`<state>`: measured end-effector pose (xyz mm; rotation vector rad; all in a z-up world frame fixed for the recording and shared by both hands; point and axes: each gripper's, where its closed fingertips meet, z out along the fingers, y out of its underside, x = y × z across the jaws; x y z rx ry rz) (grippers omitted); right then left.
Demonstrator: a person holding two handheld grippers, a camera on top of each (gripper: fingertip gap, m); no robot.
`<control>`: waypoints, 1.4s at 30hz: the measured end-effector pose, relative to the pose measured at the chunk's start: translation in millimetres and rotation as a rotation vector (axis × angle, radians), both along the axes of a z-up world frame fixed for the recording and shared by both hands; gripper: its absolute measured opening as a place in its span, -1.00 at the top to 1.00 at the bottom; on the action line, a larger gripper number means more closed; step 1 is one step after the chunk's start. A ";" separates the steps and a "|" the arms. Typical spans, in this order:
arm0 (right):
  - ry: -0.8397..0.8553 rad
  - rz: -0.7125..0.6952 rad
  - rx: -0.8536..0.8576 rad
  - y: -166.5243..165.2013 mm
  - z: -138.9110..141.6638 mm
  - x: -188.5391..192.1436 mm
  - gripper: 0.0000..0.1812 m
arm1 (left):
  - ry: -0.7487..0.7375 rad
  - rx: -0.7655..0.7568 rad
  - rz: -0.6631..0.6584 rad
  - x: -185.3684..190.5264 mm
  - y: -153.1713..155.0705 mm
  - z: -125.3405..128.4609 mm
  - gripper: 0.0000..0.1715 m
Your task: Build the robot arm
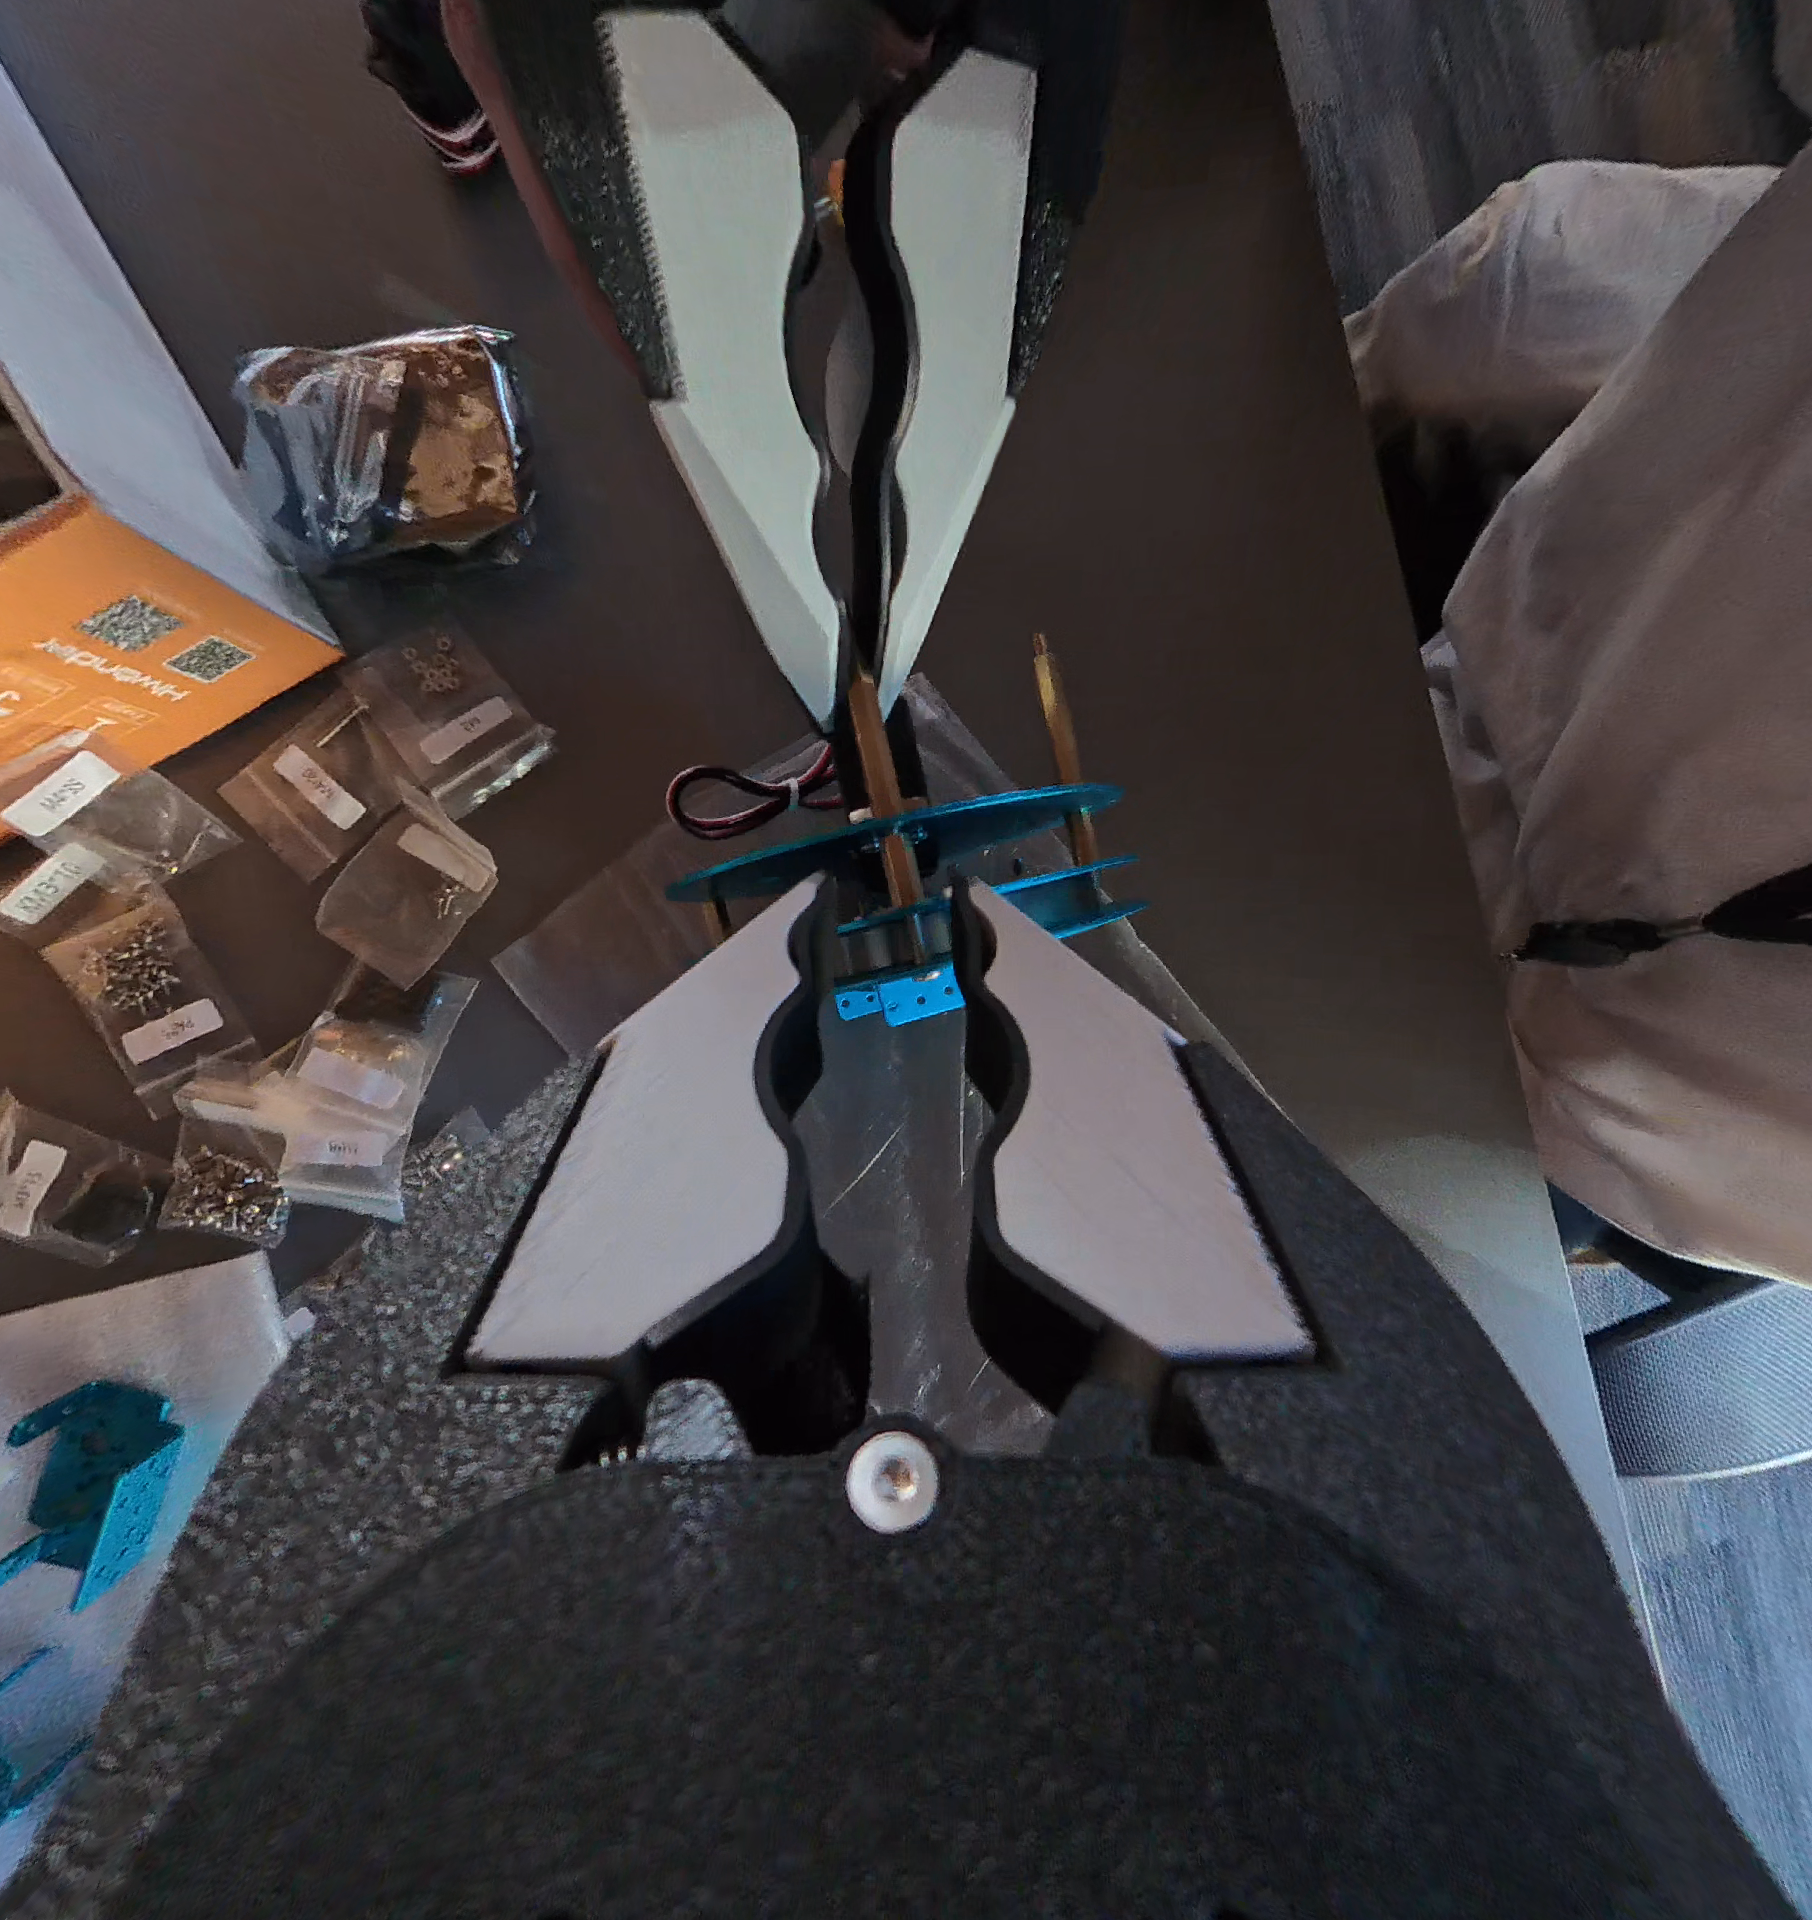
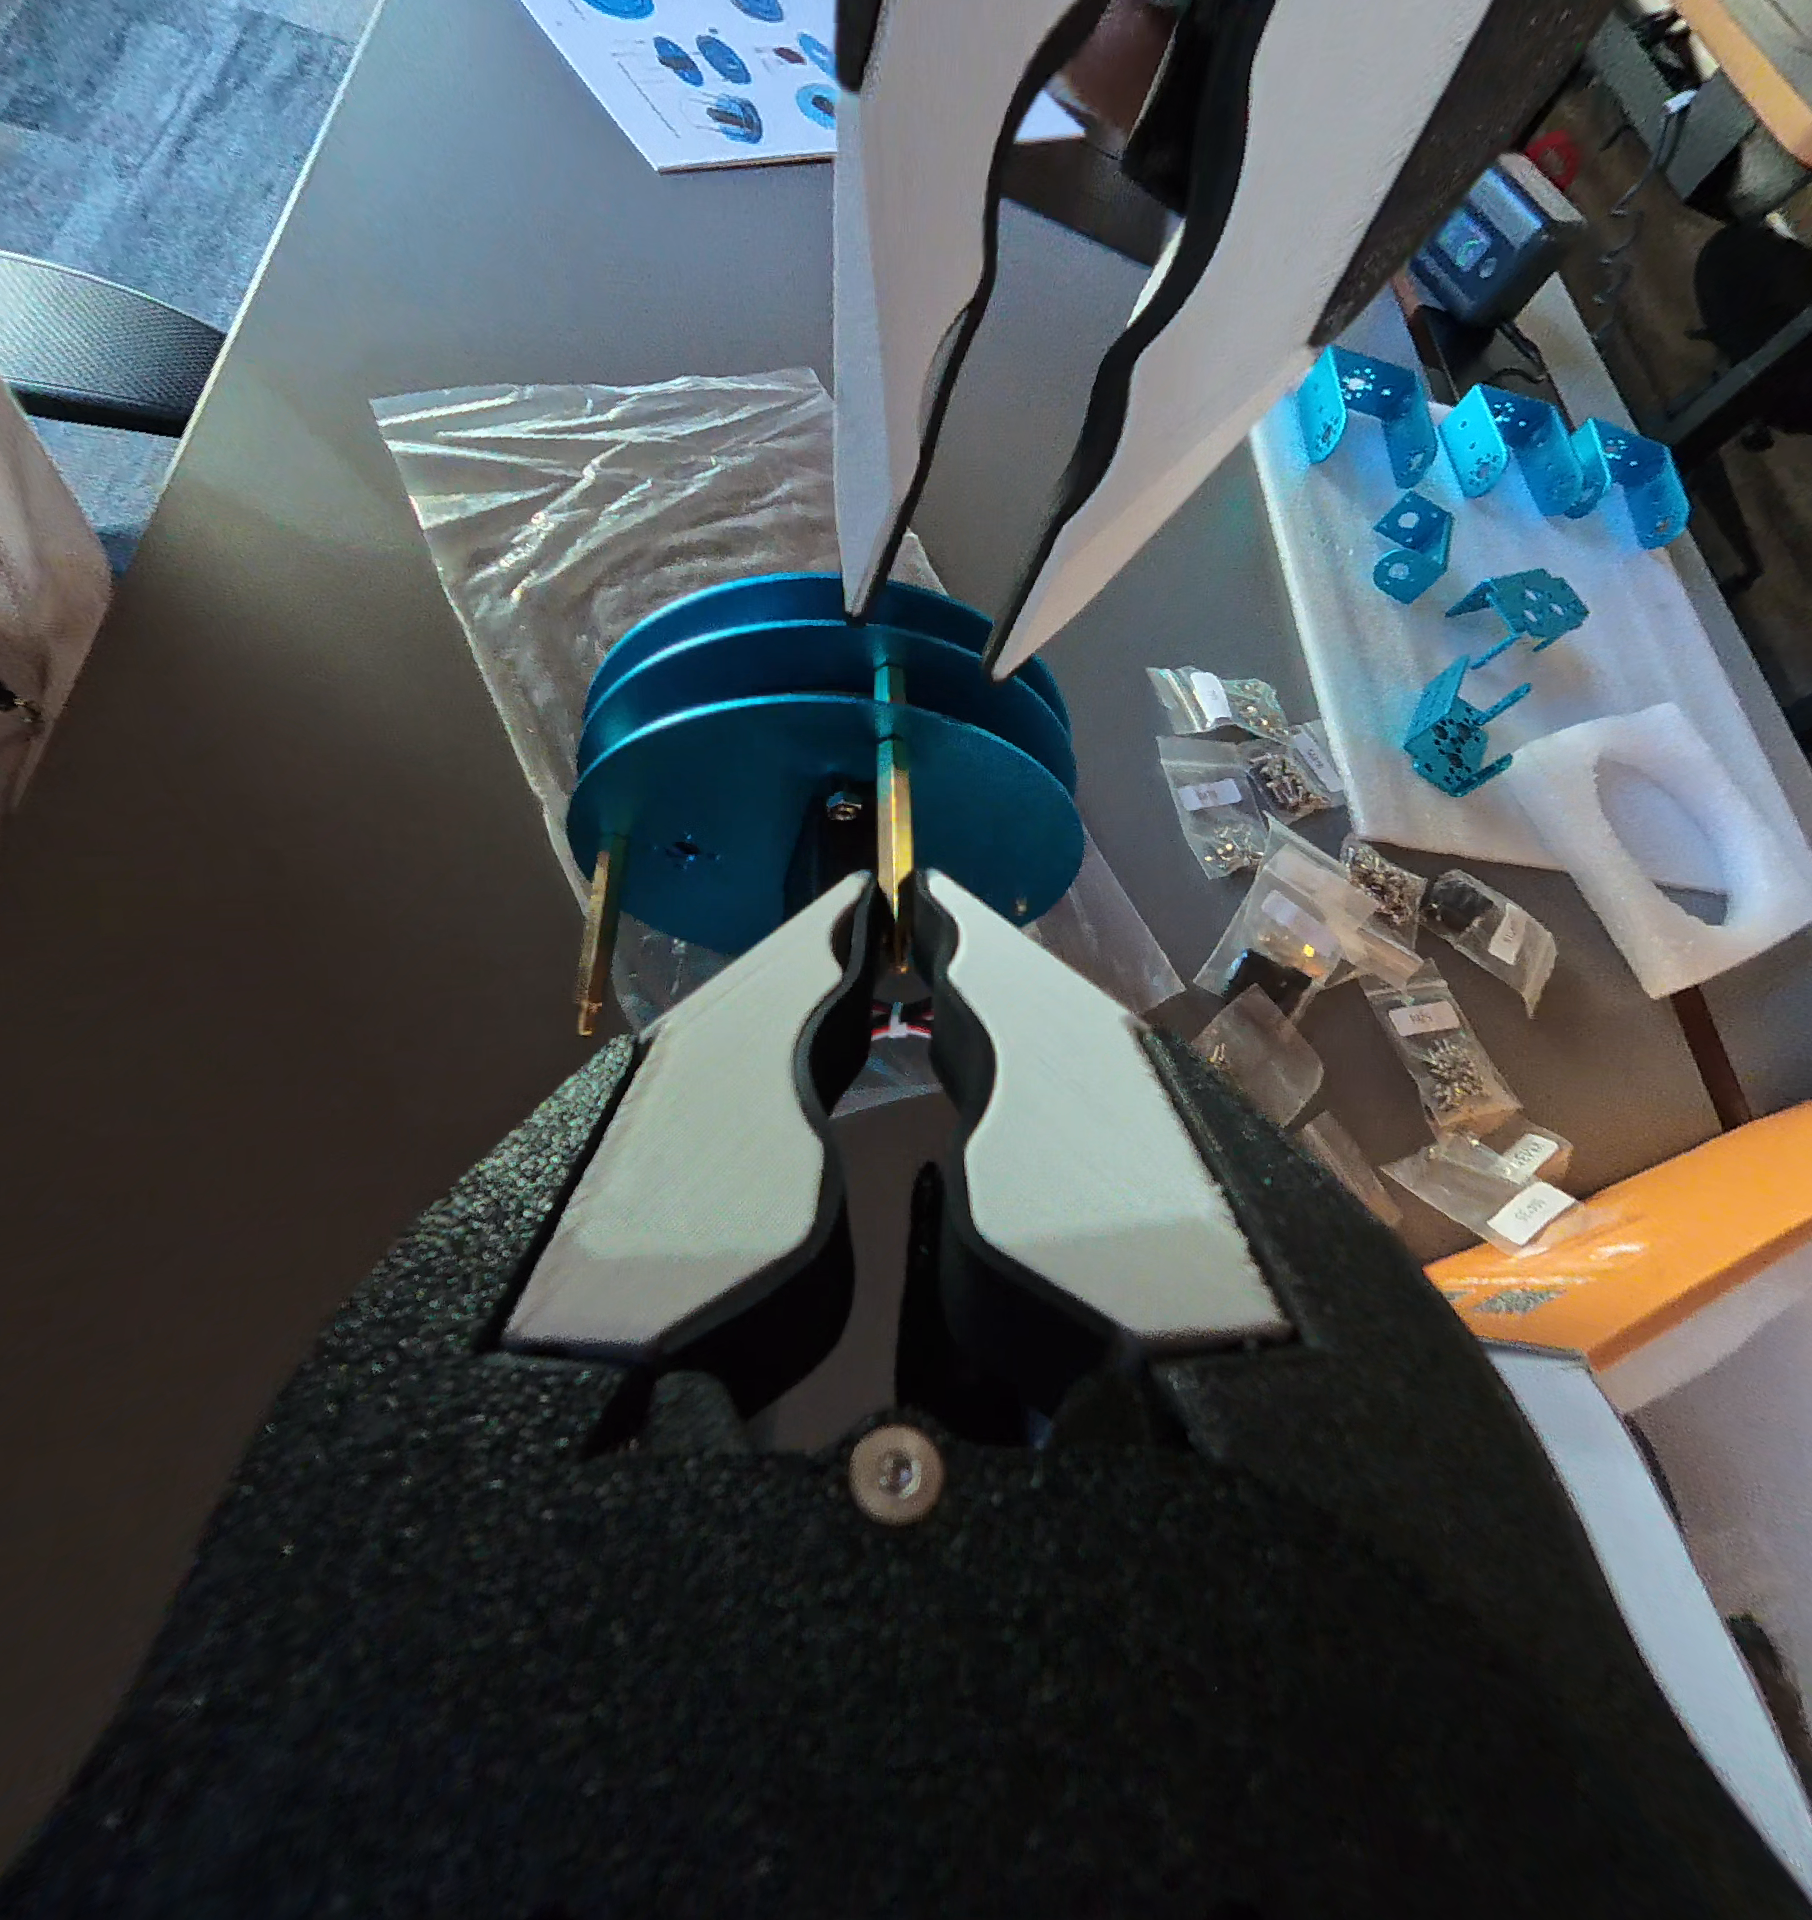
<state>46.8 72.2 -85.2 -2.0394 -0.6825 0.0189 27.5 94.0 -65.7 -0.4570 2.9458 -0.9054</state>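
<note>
A blue metal assembly of stacked round discs [image 2: 736, 790] lies on its side over a clear plastic bag [image 2: 590, 488] on the dark table. Brass standoffs stick out of it. My right gripper [image 2: 897, 883] is shut on one brass standoff [image 2: 894, 810] at the front disc. A second standoff [image 2: 601, 925] stands free to its left. My left gripper [image 1: 894, 894] is closed around the assembly's smaller discs [image 1: 1047, 883] from the other side. It also shows in the right wrist view [image 2: 925, 644] on the disc rims. The right gripper [image 1: 860, 707] faces mine. A red-black wire [image 1: 736, 795] hangs from the assembly.
Several small bags of screws [image 1: 154, 966] [image 2: 1401, 935] lie beside an orange box [image 1: 71, 644] [image 2: 1660, 1226]. Blue brackets [image 2: 1484, 457] sit on white foam [image 2: 1660, 831]. A printed sheet [image 2: 694, 83] lies at the far end. A person's beige clothing [image 1: 1660, 623] is past the table edge. About 4 centimeters separates my left fingertips from my right.
</note>
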 end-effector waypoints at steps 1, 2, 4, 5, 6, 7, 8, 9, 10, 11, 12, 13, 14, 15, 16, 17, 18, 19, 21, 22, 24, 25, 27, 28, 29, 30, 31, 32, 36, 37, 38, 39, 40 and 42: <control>-0.006 -0.009 0.008 -0.6 -0.1 1.2 0.96 | 0.012 0.018 -0.009 -0.1 -3.0 0.4 0.76; -0.009 -0.018 0.012 -0.8 -0.2 2.0 0.96 | 0.026 0.032 -0.019 -1.4 -6.6 1.1 0.76; -0.018 -0.030 0.019 -0.3 -0.1 3.1 0.97 | 0.063 0.050 -0.019 -2.7 -14.5 2.1 0.79; -0.014 -0.027 0.022 -0.3 0.0 2.5 0.97 | 0.092 0.067 -0.013 -3.6 -17.4 1.1 0.80; -0.007 -0.021 0.023 -1.0 -0.1 1.7 0.97 | 0.106 0.091 -0.005 -2.2 -18.3 0.4 0.87; -0.007 -0.023 0.028 -1.0 -0.1 2.4 0.96 | 0.112 0.121 0.007 0.6 -17.7 0.0 0.91; -0.009 -0.029 0.032 -0.8 -0.1 3.8 0.96 | 0.119 0.147 0.019 2.8 -17.4 -0.2 0.90; -0.010 -0.028 0.033 -1.2 0.0 3.7 0.96 | 0.121 0.167 0.022 3.7 -17.8 -0.2 0.88; -0.011 -0.027 0.031 -1.7 0.1 3.2 0.96 | 0.120 0.188 0.017 3.8 -18.0 -0.5 0.88; -0.015 -0.030 0.034 -1.7 0.1 3.4 0.96 | 0.109 0.218 0.016 5.1 -17.4 -0.8 0.84; -0.016 -0.027 0.035 -2.3 0.2 2.5 0.96 | 0.087 0.254 0.018 8.3 -15.3 -0.5 0.79; -0.015 -0.021 0.036 -3.0 0.3 1.3 0.96 | 0.062 0.287 0.018 11.7 -12.4 0.3 0.78; -0.013 -0.016 0.038 -3.5 0.4 0.5 0.96 | 0.052 0.308 0.017 13.2 -9.8 1.1 0.78; -0.009 -0.015 0.039 -3.9 0.4 0.2 0.96 | 0.065 0.313 0.017 12.0 -8.7 1.0 0.78; -0.006 -0.015 0.039 -4.4 0.5 0.0 0.96 | 0.090 0.313 0.023 9.6 -8.6 -0.5 0.78; -0.005 -0.014 0.038 -4.9 0.5 0.0 0.96 | 0.113 0.319 0.025 7.0 -8.5 -3.4 0.78; -0.004 -0.016 0.038 -5.0 0.6 0.3 0.96 | 0.125 0.324 0.023 4.8 -9.3 -6.4 0.78; -0.003 -0.022 0.038 -4.9 0.5 1.1 0.96 | 0.132 0.332 0.015 2.5 -10.4 -8.9 0.78; 0.002 -0.030 0.041 -4.3 0.6 2.3 0.96 | 0.127 0.355 -0.001 0.8 -11.5 -11.3 0.78; 0.006 -0.032 0.045 -4.3 0.7 2.7 0.96 | 0.122 0.364 -0.002 2.1 -11.5 -12.0 0.78; 0.015 -0.033 0.056 -4.1 0.9 3.4 0.96 | 0.138 0.374 -0.001 2.6 -10.7 -15.2 0.79; 0.018 -0.033 0.063 -3.9 1.0 3.8 0.96 | 0.150 0.380 -0.003 1.7 -9.9 -18.3 0.80; 0.024 -0.024 0.080 -4.3 1.1 2.5 0.96 | 0.166 0.385 -0.004 0.7 -9.3 -25.0 0.86; 0.024 -0.022 0.089 -4.6 1.1 2.0 0.95 | 0.160 0.389 0.003 2.3 -8.5 -27.2 0.93; 0.016 -0.025 0.101 -4.6 1.2 2.3 0.95 | 0.156 0.387 0.003 3.7 -8.4 -27.9 0.94; -0.002 -0.031 0.119 -4.6 1.7 3.5 0.95 | 0.159 0.380 0.009 4.4 -8.7 -27.8 0.94; -0.026 -0.035 0.136 -4.6 1.8 4.2 0.95 | 0.165 0.368 0.016 4.6 -9.3 -27.7 0.94; -0.060 -0.035 0.155 -4.9 2.2 4.2 0.95 | 0.170 0.352 0.019 4.3 -10.0 -27.5 0.94; -0.296 -0.069 0.256 -4.9 6.6 6.8 0.87 | 0.177 0.308 0.023 2.1 -11.9 -27.1 0.94; -0.354 -0.076 0.270 -5.0 7.6 6.2 0.86 | 0.174 0.305 0.018 1.1 -12.2 -27.0 0.95; -0.408 -0.079 0.280 -5.2 8.3 5.1 0.86 | 0.173 0.304 0.015 0.4 -12.7 -27.0 0.95; -0.458 -0.084 0.290 -5.2 9.2 4.0 0.85 | 0.174 0.301 0.016 -0.1 -13.3 -26.9 0.95; -0.506 -0.094 0.301 -4.8 11.1 3.5 0.84 | 0.175 0.298 0.015 -0.5 -13.8 -26.8 0.95; -0.584 -0.103 0.289 -3.8 8.9 2.2 0.87 | 0.180 0.289 0.017 -0.6 -14.8 -26.6 0.95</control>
